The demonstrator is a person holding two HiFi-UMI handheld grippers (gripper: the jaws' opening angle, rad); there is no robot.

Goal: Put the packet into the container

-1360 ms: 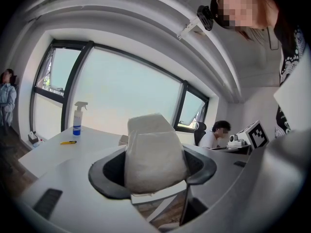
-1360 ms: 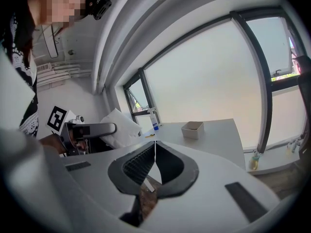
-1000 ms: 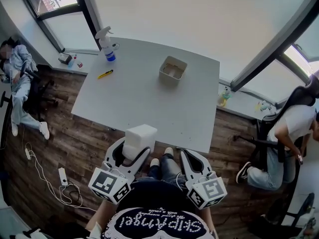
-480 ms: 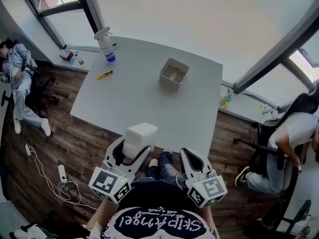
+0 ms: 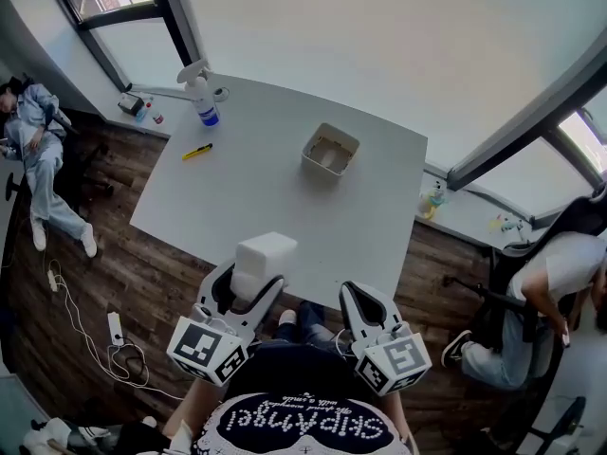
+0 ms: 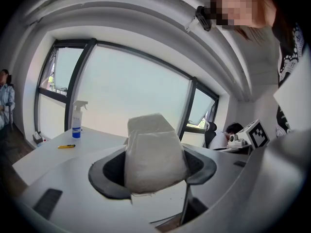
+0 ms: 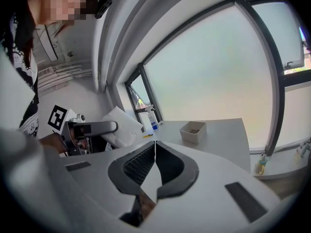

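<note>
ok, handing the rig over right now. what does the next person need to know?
Left tool: shut on the white packet, held up at the near edge of the table.
Right tool: shut, nothing between its jaws, level with the left one.
Container: open-topped, toward the table's far side, well apart from both tools.
Done: packet is gripped and off the table.
Left: carry it forward over the container and release it inside.

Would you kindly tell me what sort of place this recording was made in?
Probably an office workroom: a white table, tall windows along the wall, and a person seated in an office chair on wood flooring.
</note>
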